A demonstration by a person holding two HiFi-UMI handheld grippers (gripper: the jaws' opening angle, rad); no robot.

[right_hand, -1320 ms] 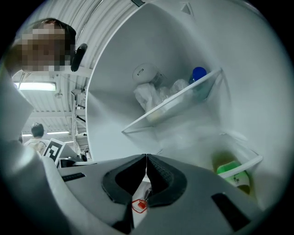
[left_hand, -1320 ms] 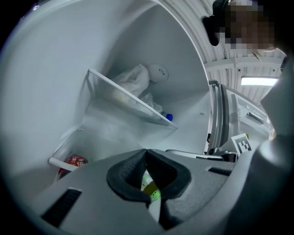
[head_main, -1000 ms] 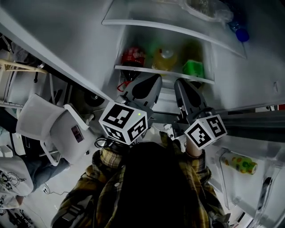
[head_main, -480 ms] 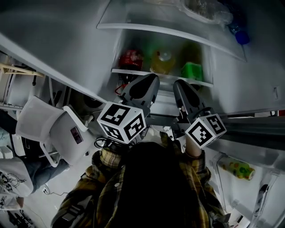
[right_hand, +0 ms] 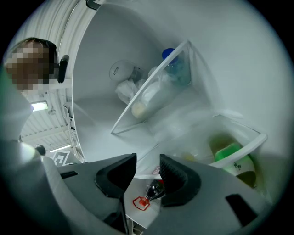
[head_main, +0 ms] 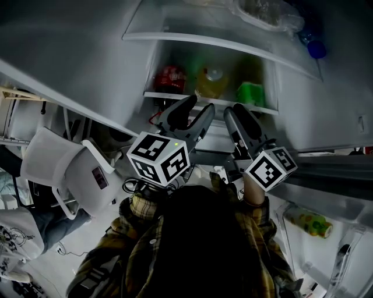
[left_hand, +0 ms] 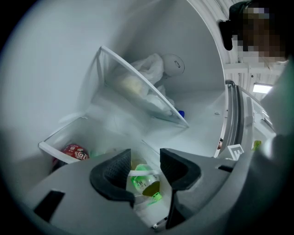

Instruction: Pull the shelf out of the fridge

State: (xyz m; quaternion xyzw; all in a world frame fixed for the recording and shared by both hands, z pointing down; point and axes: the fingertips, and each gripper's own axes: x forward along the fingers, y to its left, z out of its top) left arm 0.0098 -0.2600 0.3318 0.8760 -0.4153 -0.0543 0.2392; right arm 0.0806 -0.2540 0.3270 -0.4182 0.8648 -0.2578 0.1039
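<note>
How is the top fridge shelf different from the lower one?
The top shelf holds a bag and a blue-capped bottle; the lower shelf holds a red can, yellow bottle and green bottle. The left gripper and right gripper, jaws just opened, empty, aim at the lower shelf, not the top. Both look white.

Around the dark hair spreads a plaid shirt in mustard and dark checks, its cuffs reaching up to the two tools. Beyond the hair, the left gripper and the right gripper are smooth grey shells tapering to rounded jaws lined with dark ribbed pads. Each carries a white cube printed with black square markers, the left cube larger, with a small green light, the right cube smaller.
</note>
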